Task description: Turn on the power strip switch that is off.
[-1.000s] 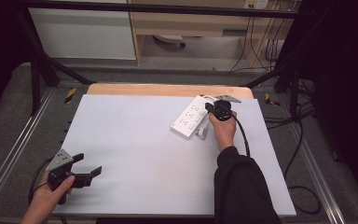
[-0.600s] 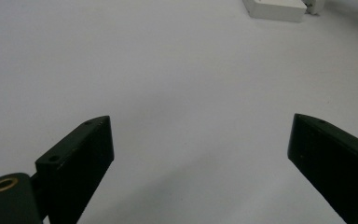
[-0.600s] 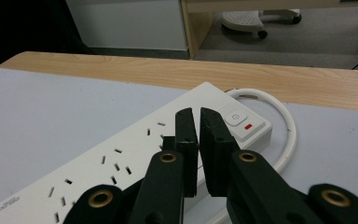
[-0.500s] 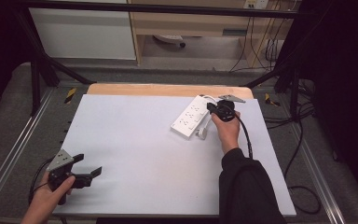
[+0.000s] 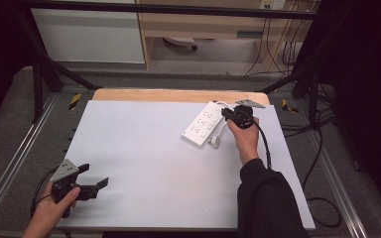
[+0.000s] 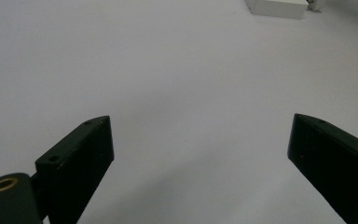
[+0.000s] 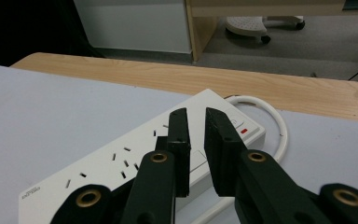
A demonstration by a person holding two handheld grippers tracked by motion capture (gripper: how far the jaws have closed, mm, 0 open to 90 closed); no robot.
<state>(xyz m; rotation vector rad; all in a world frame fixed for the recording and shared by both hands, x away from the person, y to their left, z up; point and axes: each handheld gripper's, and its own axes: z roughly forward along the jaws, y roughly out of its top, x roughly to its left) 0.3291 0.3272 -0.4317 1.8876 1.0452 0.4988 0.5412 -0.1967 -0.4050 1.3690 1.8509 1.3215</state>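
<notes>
Grey floor, a white cabinet and a pale wooden shelf unit are seen behind the bench (image 5: 144,163), whose top is covered by a white sheet with a strip of bare wood left along the far edge. Toward the far right of the bench a white power strip (image 5: 203,124) is laid flat at a slant, with its white cord (image 7: 265,109) looped beside its switch end and its plug (image 5: 215,143) resting just beside it. The right gripper (image 5: 231,115) is held at the switch end of the strip; in the right gripper view its 2 fingers (image 7: 179,140) are seen only narrowly parted, having just been opening a little, and nothing is gripped between them. The left gripper (image 5: 95,174) is held near the front left corner, well apart from the strip, with its fingers (image 6: 81,154) spread wide over bare sheet. The strip is judged to be light, rigid hard plastic with a smooth, somewhat slippery shell; it would best be taken across its narrow width, on the long side walls, away from the switch. The cord is judged stiff enough to drag and twist the strip when moved. No containers are on the bench.
</notes>
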